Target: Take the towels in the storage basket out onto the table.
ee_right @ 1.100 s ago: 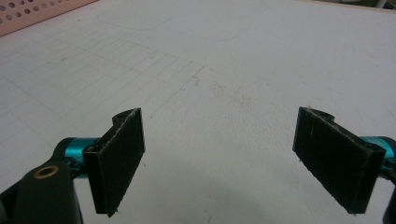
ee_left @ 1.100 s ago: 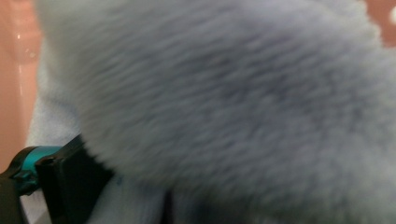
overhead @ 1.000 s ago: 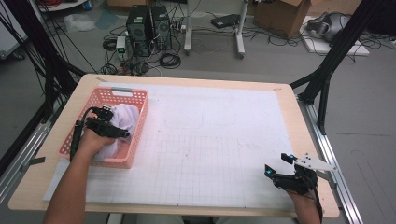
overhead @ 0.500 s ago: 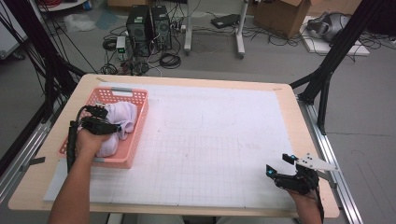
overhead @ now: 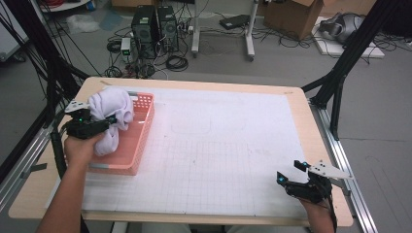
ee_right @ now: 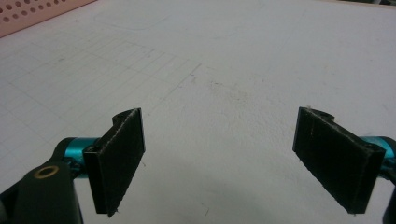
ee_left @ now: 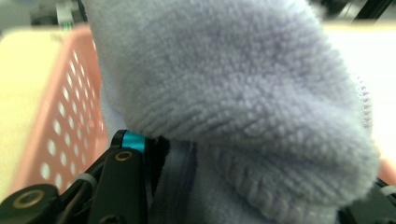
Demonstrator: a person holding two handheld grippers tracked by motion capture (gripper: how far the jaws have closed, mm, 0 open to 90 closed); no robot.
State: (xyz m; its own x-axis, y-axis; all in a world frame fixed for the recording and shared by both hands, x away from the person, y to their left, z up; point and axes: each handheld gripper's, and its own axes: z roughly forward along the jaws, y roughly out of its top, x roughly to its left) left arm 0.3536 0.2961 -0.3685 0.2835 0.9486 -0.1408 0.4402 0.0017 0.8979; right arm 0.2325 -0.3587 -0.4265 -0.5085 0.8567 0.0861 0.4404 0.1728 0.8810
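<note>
Left gripper [overhead: 104, 124] clamped on bunched white fleece cloth [overhead: 111, 114], jaws having just closed on it, cloth held above pink basket [overhead: 138, 145] at table's left, right gripper [overhead: 291, 174] jaws apart, empty, near right corner of white gridded mat [overhead: 218, 145]

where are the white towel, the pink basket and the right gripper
white towel [overhead: 111, 108], high view, bunched top fold
pink basket [overhead: 138, 141], high view, right side wall
right gripper [overhead: 287, 173], high view, between its open fingertips
</note>
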